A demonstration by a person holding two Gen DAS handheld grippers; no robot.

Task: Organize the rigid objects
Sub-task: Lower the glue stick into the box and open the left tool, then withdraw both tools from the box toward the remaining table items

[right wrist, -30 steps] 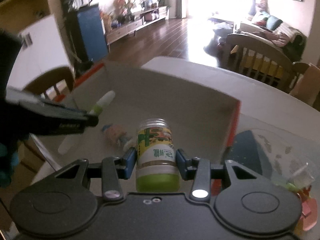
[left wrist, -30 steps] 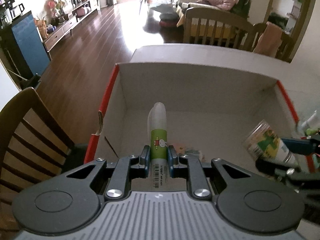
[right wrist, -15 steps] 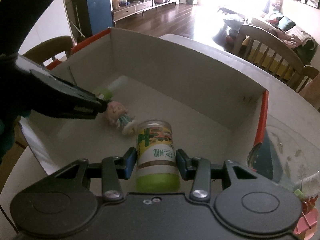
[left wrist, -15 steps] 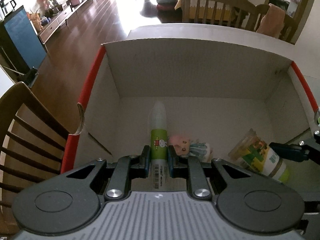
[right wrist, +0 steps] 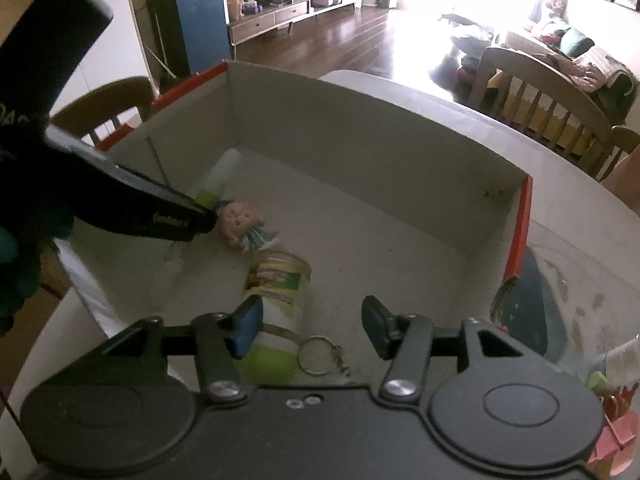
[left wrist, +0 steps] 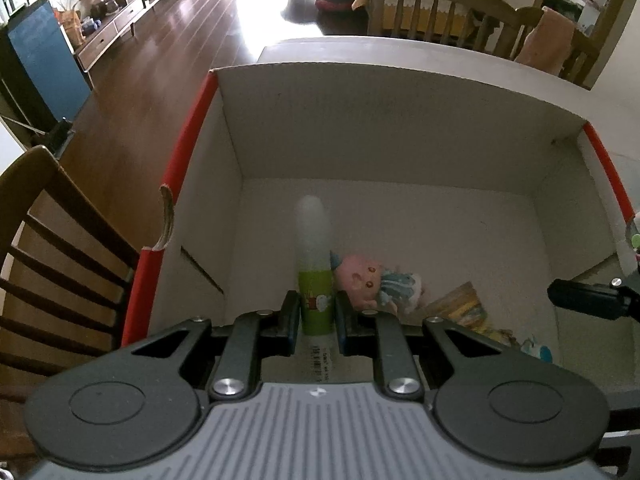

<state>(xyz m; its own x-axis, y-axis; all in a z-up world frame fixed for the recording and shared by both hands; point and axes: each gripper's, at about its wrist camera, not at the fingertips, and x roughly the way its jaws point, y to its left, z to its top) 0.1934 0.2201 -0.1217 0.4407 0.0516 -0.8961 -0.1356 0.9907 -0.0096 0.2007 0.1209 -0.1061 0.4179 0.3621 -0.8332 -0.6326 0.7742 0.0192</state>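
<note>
Left wrist view: wooden chair (left wrist: 60, 248) at left edge, cut off. Cardboard box (left wrist: 400, 120) fills centre frame. Left gripper (left wrist: 318, 316) low centre, fingers closed on the glue stick (left wrist: 314, 264), whose lower end is hidden behind the body. Doll (left wrist: 372, 282) just right of the stick; jar (left wrist: 466, 312) lower right, mostly hidden.

Right wrist view: left gripper enters from left, hiding part of the stick. Right gripper (right wrist: 312, 328) low centre, fingers spread, jar (right wrist: 278, 284) lying on the box floor by the left finger. Key ring (right wrist: 318, 354) beside the jar; its charm hard to make out.
</note>
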